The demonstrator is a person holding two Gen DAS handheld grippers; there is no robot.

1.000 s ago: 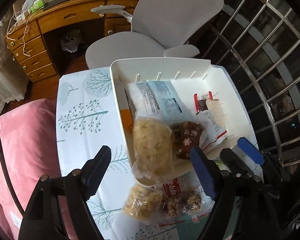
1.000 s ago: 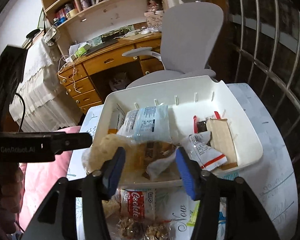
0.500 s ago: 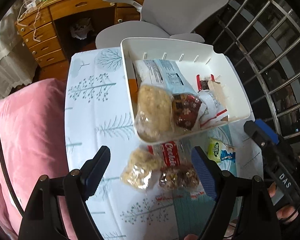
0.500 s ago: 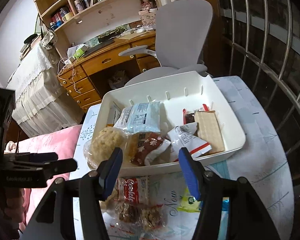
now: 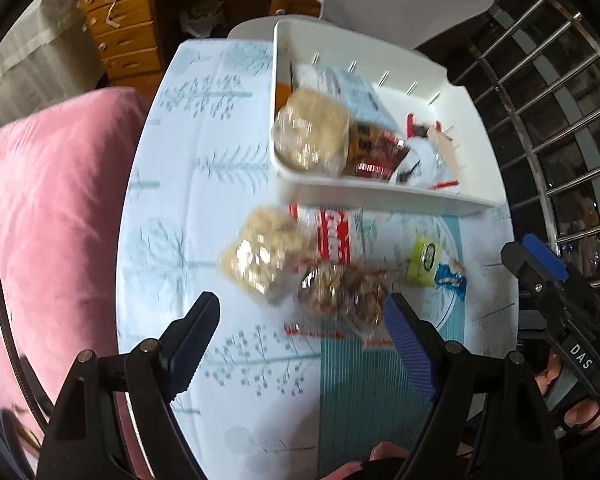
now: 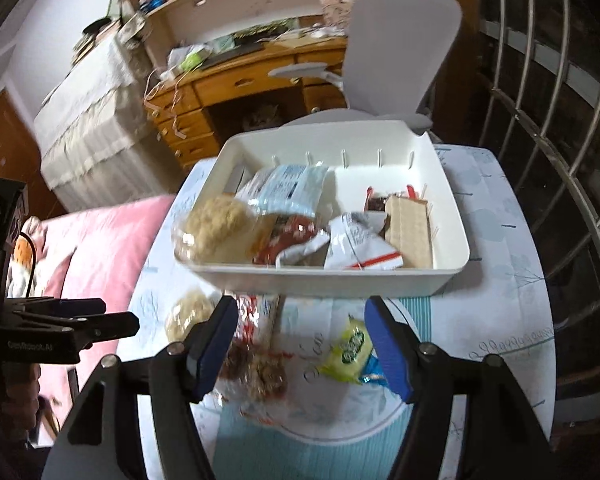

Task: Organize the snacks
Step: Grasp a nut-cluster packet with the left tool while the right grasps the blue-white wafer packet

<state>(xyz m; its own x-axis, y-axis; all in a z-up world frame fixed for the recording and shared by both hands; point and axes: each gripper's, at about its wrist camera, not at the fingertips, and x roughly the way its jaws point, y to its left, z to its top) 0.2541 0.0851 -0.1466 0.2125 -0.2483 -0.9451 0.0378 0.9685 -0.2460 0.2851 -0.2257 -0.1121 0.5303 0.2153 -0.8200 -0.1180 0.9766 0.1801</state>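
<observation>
Black plastic with blue pads, the left gripper [image 5: 302,338] hangs wide and empty over the surface [image 5: 204,208], a small table under a pale cloth printed with teal trees. The right gripper [image 6: 298,346] holds nothing either; its jaws have just been opening and stand moderately wide above the loose packets.

Nearest on the cloth lies a clear bag of dark brown nutty clusters [image 5: 342,292], touching a clear bag of pale puffed snack [image 5: 260,254] beside it. Just behind them sits a red-and-white cookie packet [image 5: 334,236]. Off to one side, apart from that cluster, is a small yellow-green sachet [image 6: 348,350] with a blue wrapper [image 5: 450,280] against it.

Farther back stands the white rectangular plastic bin [image 6: 320,282]. Inside, at one end, is a clear bag of pale round cake [image 6: 216,226]; next to it a red patterned packet [image 6: 286,236], then a white crumpled wrapper with a red stripe [image 6: 362,246], then a tan wafer bar [image 6: 408,228]. A pale blue printed pouch [image 6: 290,190] leans toward the bin's far wall. Blur hides the finer print.
</observation>
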